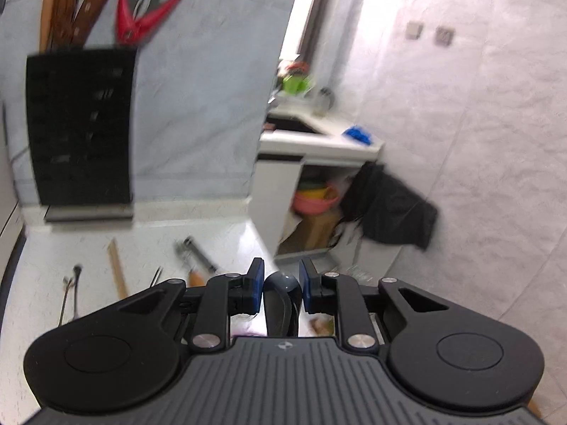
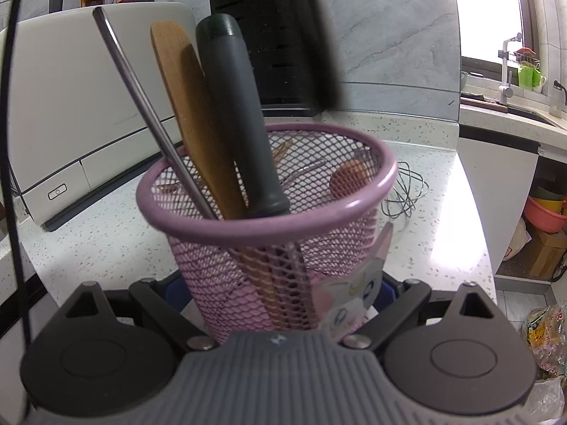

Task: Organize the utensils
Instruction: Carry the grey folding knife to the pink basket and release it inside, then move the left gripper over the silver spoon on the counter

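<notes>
My left gripper (image 1: 281,292) is shut on a dark-handled utensil (image 1: 281,301), held above the counter; its handle end shows between the blue pads. That utensil appears as a blurred dark bar (image 2: 324,35) above the basket in the right wrist view. My right gripper (image 2: 280,294) is shut on a pink mesh basket (image 2: 269,219), its fingers mostly hidden behind the basket. The basket holds a dark-handled utensil (image 2: 241,117), a wooden spatula (image 2: 191,106) and a metal rod (image 2: 149,106). Loose utensils (image 1: 191,255) lie on the white counter (image 1: 88,248).
A black knife block (image 1: 79,127) with knives and red scissors (image 1: 149,3) stands at the wall. A whisk (image 2: 404,191) lies behind the basket. A white appliance (image 2: 88,106) stands left. The counter edge drops off to the right, with a sink counter (image 1: 319,138) beyond.
</notes>
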The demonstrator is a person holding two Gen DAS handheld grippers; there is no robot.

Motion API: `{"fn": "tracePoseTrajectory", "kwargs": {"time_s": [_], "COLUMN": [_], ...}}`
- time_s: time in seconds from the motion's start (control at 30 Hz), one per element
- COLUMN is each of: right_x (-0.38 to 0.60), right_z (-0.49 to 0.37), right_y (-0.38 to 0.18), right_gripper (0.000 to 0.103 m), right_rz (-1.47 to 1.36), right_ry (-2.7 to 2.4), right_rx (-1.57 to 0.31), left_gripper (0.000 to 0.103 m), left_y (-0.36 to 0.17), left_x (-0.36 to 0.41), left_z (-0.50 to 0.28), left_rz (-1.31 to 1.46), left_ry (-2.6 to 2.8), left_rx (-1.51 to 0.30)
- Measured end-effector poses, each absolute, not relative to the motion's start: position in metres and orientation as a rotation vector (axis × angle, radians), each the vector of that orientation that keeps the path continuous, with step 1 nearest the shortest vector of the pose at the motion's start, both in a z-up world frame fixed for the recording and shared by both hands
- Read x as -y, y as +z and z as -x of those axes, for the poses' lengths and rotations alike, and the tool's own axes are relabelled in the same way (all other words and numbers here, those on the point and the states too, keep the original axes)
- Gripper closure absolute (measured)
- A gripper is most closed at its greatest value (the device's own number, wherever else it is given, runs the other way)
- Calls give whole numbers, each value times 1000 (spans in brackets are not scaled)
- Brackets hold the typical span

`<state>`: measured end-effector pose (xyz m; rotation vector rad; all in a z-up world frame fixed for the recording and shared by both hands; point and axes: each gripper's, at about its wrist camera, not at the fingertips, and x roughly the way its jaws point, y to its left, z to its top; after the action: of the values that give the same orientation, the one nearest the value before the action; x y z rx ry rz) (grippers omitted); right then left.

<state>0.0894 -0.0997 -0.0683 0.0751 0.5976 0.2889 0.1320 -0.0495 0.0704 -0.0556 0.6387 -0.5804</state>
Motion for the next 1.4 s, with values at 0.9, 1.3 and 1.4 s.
{"fn": "tracePoseTrajectory", "kwargs": {"time_s": [0.9, 1.3, 1.4], "right_x": [91, 89, 86], "right_z": [-84, -80, -80], "right_y": [-67, -67, -67], "right_gripper": [9, 9, 9], "right_rz": [-47, -18, 8], "right_ry": [274, 258, 254], "right_rx": [-601, -612, -616], "left_gripper": [16, 25, 31], "left_y": [113, -12, -39], "left_x": [-31, -55, -55], "left_z": [-97, -193, -221], "left_rz": [39, -136, -126], "left_ry": [-343, -100, -56], "left_rx": [-363, -721, -776]}}
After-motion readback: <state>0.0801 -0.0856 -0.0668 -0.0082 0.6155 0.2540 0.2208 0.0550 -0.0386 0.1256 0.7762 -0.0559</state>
